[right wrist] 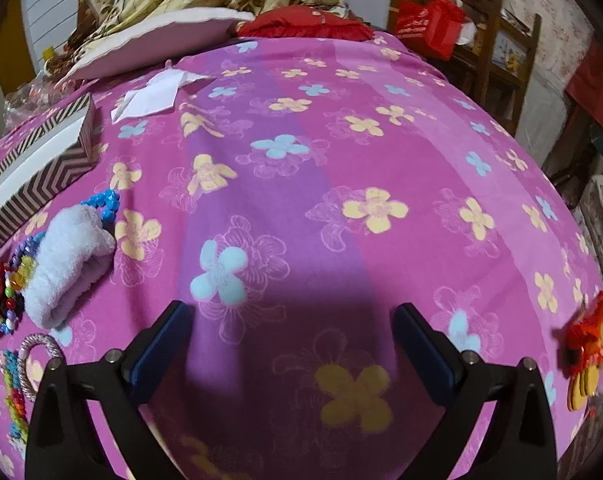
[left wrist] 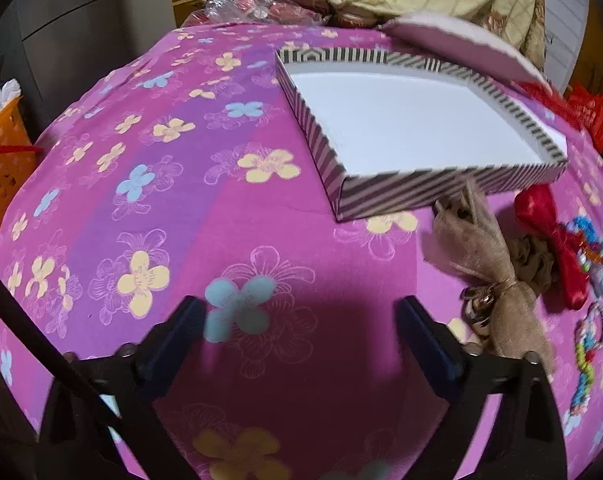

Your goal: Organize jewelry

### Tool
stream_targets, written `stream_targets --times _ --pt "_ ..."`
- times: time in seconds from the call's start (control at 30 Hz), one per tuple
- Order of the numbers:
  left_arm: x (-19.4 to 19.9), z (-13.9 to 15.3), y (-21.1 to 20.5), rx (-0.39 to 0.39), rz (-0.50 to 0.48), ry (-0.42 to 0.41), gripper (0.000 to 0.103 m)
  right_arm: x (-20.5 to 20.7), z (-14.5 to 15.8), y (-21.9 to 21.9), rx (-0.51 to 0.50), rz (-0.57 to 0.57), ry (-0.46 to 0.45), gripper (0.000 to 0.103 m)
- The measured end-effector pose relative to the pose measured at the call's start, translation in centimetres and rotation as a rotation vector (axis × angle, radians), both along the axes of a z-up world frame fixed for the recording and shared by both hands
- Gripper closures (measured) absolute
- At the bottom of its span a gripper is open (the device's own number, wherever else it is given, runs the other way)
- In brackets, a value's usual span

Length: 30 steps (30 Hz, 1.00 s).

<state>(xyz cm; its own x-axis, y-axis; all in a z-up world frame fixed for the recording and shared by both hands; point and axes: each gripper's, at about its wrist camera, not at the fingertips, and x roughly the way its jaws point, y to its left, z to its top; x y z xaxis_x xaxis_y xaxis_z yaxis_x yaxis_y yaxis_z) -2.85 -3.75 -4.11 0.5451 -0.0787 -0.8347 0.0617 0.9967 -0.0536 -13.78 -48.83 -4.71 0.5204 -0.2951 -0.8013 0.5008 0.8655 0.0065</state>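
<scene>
Left gripper [left wrist: 301, 316]: fingers spread wide, nothing between them, over bare bedspread [left wrist: 205, 216]. Its shadow falls on the cloth just ahead of the fingertips.

Right gripper [right wrist: 293, 320]: fingers likewise spread apart and holding nothing, above the pink and purple flowered bedspread [right wrist: 341, 152].

Striped box [left wrist: 421, 128]: open, white inside, nothing in it. It sits on the bedspread toward the far right as seen from the left wrist. In the right wrist view only one corner of the box [right wrist: 41, 172] shows, at the left edge.

Items lying loose on the bedspread, outside the box:
- Tan bow [left wrist: 485, 256], its upper tip touching or just overlapping the box's near wall; a small metal clip sits at its knot.
- Brown scrunchie [left wrist: 535, 262] just beside the tan bow, between it and the red bow [left wrist: 557, 240].
- Beaded pieces [left wrist: 593, 256] in mixed colours next to the red bow, toward the right edge; partly cut off.
- White fluffy piece [right wrist: 69, 264] near the box corner, with a blue bead bracelet [right wrist: 103, 202] touching its upper end and multicoloured beads [right wrist: 15, 280] along its left side.
- Red and yellow ornament [right wrist: 589, 348] alone near the right edge of the bedspread, well apart from the rest.

A white paper [right wrist: 153, 96] lies flat near the far edge. A pink pillow [left wrist: 461, 40] lies behind the box.
</scene>
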Motion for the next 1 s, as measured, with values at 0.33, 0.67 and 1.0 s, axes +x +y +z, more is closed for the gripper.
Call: stream_targets --times 0.33,0.67,1.0 --pt "-3.1 4.3 -0.8 -0.202 -0.102 -0.224 0.032 -2.7 4.9 6.3 -0.080 0.127 -0.185 0.002" --pt "-5.4 5.7 -3.0 -0.278 -0.240 -0.310 0.033 -2.6 5.7 9.0 -0.123 0.166 -0.207 0.002" --pt "-3.9 2.6 -3.1 -0.180 -0.185 -0.131 0.032 -1.3 5.1 9.4 -0.159 0.166 -0.166 0.002"
